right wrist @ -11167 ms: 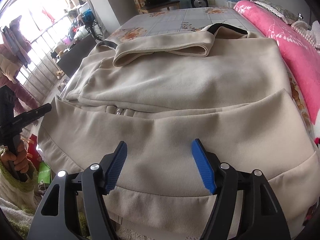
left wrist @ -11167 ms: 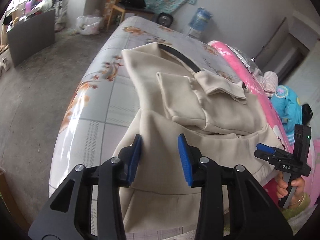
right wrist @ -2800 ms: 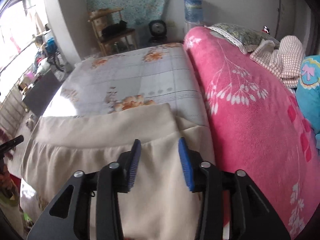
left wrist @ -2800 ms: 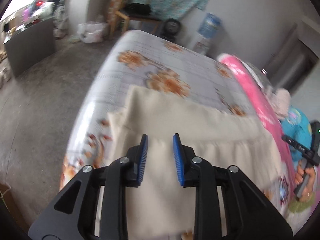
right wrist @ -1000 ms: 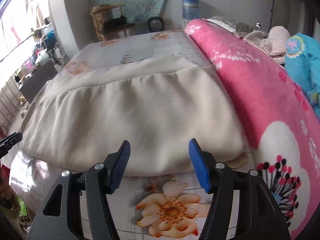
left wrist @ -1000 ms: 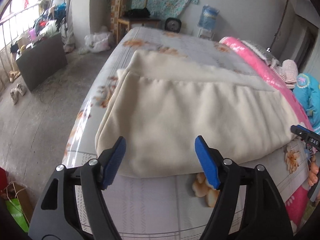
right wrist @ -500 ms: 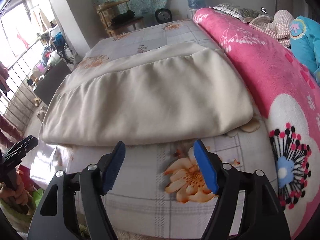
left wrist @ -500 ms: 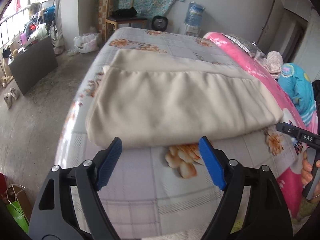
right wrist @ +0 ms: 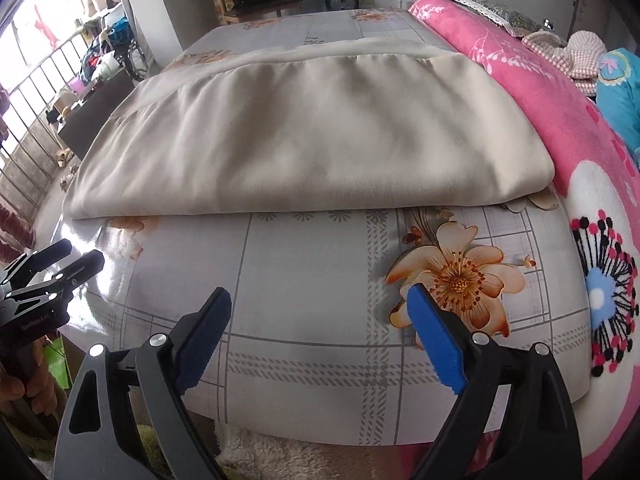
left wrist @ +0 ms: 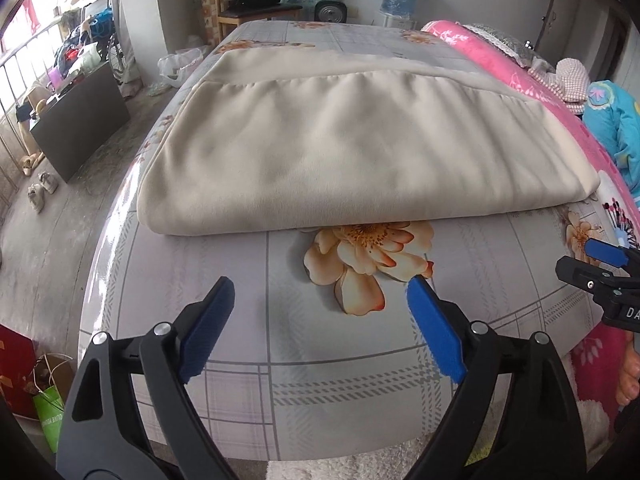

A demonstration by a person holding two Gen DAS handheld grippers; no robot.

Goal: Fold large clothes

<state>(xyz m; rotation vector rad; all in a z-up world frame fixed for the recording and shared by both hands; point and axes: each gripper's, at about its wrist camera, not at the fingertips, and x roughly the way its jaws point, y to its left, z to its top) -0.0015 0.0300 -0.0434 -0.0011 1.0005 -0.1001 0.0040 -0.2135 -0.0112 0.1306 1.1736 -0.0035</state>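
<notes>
Floral bed (left wrist: pixel 320 360) under folded garment (left wrist: pixel 360 152)

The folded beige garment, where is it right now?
In both wrist views the folded beige garment lies mid-bed on the floral sheet, its right edge against the pink blanket.

Folded garment (left wrist: pixel 360 148): its inner layers are hidden beneath the smooth top panel; the far hem lies behind that panel's ridge.
Flower print (left wrist: pixel 366 256): upper petals are covered by the garment's near edge.
Right gripper (left wrist: pixel 608 276): cut off by the picture's right edge, beside the garment's right corner.
Left gripper (right wrist: pixel 48 280): handle runs off the left edge.
Items left of the garment, by the railing (right wrist: pixel 28 92): too small to identify.
</notes>
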